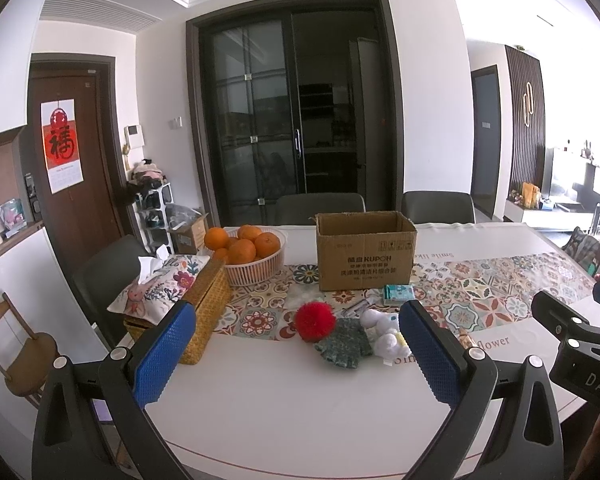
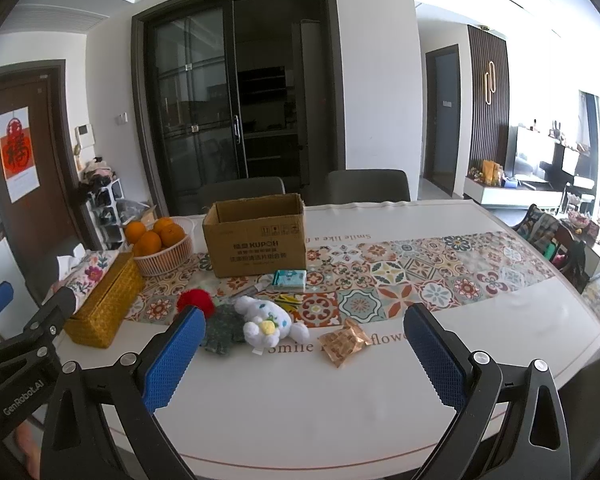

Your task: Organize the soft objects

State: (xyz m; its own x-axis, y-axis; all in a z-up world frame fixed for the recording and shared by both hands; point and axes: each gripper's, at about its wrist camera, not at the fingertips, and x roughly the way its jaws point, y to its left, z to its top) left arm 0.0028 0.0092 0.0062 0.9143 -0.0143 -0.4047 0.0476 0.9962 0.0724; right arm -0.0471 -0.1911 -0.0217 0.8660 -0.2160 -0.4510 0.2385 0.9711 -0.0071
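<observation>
A red pompom (image 1: 315,321), a green knit glove (image 1: 344,347) and a white plush toy (image 1: 382,332) lie together on the white table (image 1: 284,408). They also show in the right wrist view: pompom (image 2: 194,299), glove (image 2: 222,330), plush (image 2: 266,322). An open cardboard box (image 1: 364,250) (image 2: 256,236) stands behind them. A teal tissue pack (image 1: 399,294) (image 2: 289,280) lies in front of the box. My left gripper (image 1: 296,354) is open and empty above the near table. My right gripper (image 2: 304,356) is open and empty.
A wicker tissue box with floral cover (image 1: 180,300) (image 2: 100,300) stands left. A white basket of oranges (image 1: 252,256) (image 2: 160,244) is behind it. A snack packet (image 2: 342,342) lies right of the plush. Grey chairs (image 1: 320,208) stand behind the table.
</observation>
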